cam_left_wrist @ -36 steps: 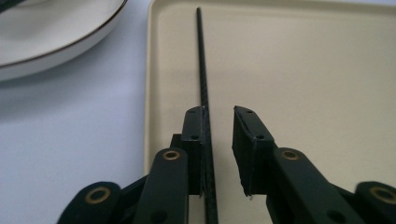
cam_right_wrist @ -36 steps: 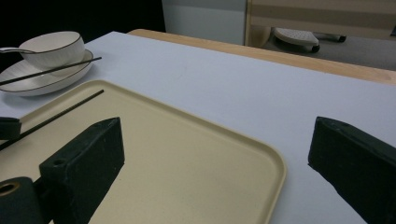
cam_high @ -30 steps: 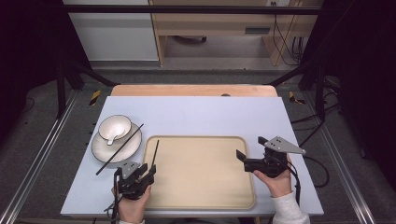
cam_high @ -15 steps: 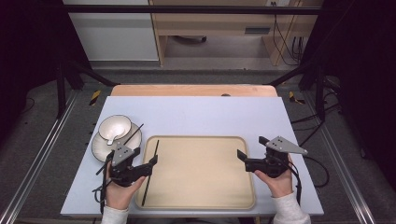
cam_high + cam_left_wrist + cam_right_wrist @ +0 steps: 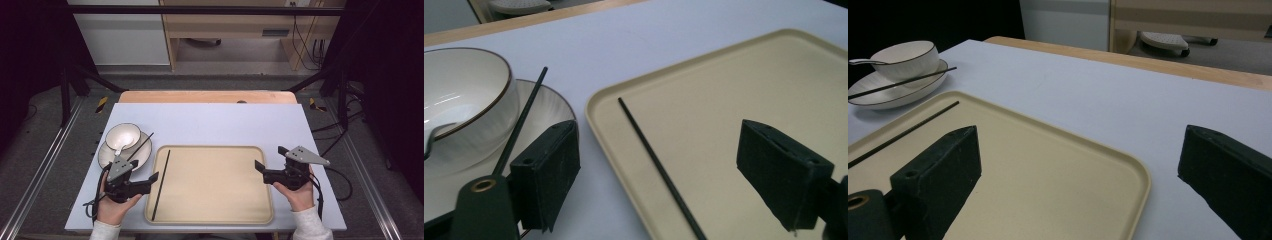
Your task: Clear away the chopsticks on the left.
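1 black chopstick (image 5: 161, 185) lies flat inside the beige tray (image 5: 215, 215), near the tray's left wall. Long axis runs near-to-far along the desk (image 5: 210, 120), far tip leaning slightly right, near tip close to the tray's front-left corner. Nothing grips it. Left gripper (image 5: 150, 181) sits just left of the tray's left rim, jaws released and wide apart, empty, aimed right toward the chopstick; in the left gripper view the stick (image 5: 659, 167) passes between the 2 jaws on the tray floor. 2nd chopstick (image 5: 138, 147) rests tilted across the plate (image 5: 107, 157), beside the bowl (image 5: 122, 136), pointing far-right; a spoon (image 5: 117, 149) sits in the bowl. Right gripper (image 5: 260, 169) is at the tray's right edge, jaws released, holding nothing, well apart from the stick.
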Available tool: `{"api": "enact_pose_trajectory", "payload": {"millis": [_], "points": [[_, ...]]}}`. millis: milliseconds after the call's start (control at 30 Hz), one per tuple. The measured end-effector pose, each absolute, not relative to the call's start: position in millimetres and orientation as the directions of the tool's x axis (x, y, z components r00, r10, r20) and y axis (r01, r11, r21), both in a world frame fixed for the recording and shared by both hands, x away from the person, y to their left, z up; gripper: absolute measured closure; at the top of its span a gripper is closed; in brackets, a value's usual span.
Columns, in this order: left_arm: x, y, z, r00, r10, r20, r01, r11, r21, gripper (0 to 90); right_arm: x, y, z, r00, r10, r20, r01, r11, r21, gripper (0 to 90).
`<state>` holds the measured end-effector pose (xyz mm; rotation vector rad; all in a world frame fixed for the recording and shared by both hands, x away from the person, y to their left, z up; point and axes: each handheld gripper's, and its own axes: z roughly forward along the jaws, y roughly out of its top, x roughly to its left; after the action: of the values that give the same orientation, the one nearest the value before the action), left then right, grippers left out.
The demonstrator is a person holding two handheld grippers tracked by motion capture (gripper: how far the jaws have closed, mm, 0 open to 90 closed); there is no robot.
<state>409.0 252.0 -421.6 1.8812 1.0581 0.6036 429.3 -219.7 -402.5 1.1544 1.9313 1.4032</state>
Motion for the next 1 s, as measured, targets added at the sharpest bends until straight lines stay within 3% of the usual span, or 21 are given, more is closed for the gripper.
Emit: {"api": "enact_pose_trajectory", "payload": {"millis": [667,1000], "points": [[419.6,312.4,-440.3,0.437,0.899,0.031,0.497,-0.270,0.825,19.6,431.9,-215.5,-408.9,-0.531,0.842,0.091,0.370,0.134,0.919,3.9],[448.1,331.7,-445.9,0.396,0.918,0.017,0.538,-0.246,0.806,38.1,432.9,-212.5,-409.8,-0.537,0.839,0.089,0.373,0.142,0.917,3.9]]}}
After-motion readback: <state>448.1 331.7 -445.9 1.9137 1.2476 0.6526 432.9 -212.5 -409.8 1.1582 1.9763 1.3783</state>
